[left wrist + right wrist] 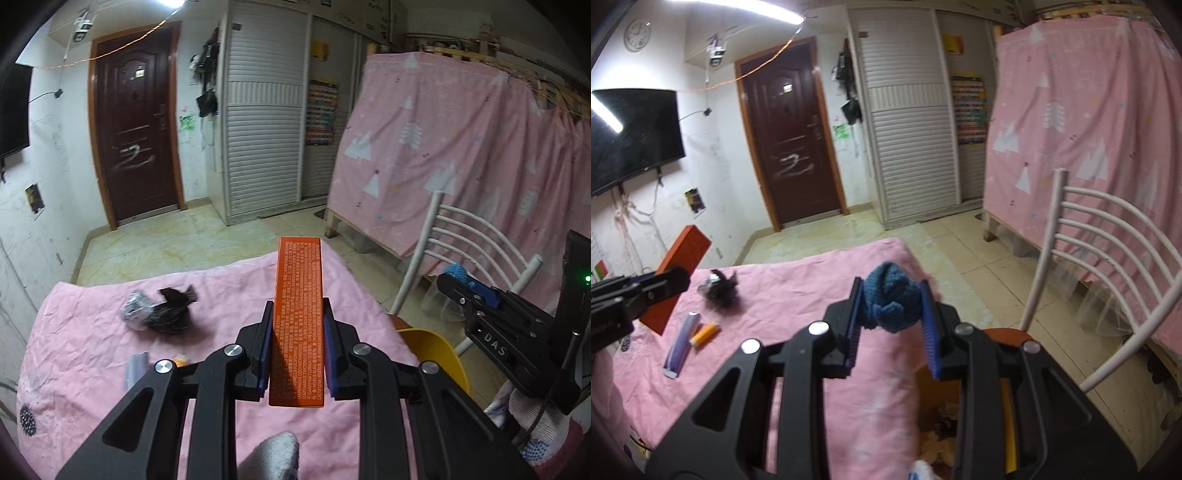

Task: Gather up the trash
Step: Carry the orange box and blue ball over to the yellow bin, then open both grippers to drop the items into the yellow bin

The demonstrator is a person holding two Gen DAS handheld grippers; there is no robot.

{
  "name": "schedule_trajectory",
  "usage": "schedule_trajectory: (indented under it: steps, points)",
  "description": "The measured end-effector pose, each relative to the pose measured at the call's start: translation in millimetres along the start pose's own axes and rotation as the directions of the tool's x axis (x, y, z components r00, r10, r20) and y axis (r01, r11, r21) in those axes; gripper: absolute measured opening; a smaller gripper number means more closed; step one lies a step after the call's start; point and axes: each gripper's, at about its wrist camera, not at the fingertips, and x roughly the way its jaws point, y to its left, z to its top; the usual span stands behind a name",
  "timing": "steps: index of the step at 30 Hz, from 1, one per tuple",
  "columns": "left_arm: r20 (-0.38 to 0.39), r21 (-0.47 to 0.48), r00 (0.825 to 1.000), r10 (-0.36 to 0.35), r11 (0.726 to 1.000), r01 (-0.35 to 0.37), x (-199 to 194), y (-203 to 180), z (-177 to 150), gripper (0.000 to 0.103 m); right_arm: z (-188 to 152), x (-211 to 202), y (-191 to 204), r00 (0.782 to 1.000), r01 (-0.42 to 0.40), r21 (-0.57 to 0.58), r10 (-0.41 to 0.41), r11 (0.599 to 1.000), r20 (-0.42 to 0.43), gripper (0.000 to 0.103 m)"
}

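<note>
- Left gripper (297, 317) is clamped on a long orange box (298, 317), blue pads squeezing both long sides. The box sticks out forward, lifted over the pink bedsheet (92, 369).
- Right gripper (892, 312) is pinched tight on a blue knitted ball (891, 306), held up past the sheet's right edge, over a yellow-rimmed bin (1008, 424) with scraps inside.
- Still on the sheet toward its left edge: a purple tube (680, 347) and a small orange stick (704, 334), pretty much touching each other.
- A bit farther in, closer to the far edge, a crumpled black and silver wrapper (719, 287).
- White chair (1108, 258) just right of the bin.
- Way back: pink curtain (1089, 129), white shutter wardrobe (908, 129), brown door (790, 133), and a dark TV (635, 136) on the left wall.
</note>
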Motion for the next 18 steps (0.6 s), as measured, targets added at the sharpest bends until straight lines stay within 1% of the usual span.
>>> schedule_trajectory:
  steps: [3, 7, 13, 18]
  points:
    - [-0.010, 0.031, 0.999, -0.040, 0.999, 0.040, 6.9, -21.3, 1.6, 0.013, -3.3, -3.6, -17.7, 1.000, 0.022, 0.016, -0.022, 1.000, -0.001, 0.028]
    - [-0.031, 0.071, 0.997, -0.074, 0.995, 0.076, 16.2, -48.2, 2.5, 0.013, -9.3, -7.4, -39.1, 0.999, 0.049, 0.035, -0.048, 0.998, -0.006, 0.028]
    - [-0.059, 0.116, 0.993, -0.101, 0.987, 0.107, 28.9, -82.7, 1.6, 0.013, -22.4, -1.0, -66.5, 0.997, 0.070, 0.061, -0.067, 0.996, -0.047, 0.028]
    - [-0.092, 0.136, 0.989, -0.116, 0.982, 0.127, 44.1, -106.1, 1.2, 0.013, -30.0, 6.1, -79.4, 0.995, 0.070, 0.081, -0.064, 0.994, -0.074, 0.028]
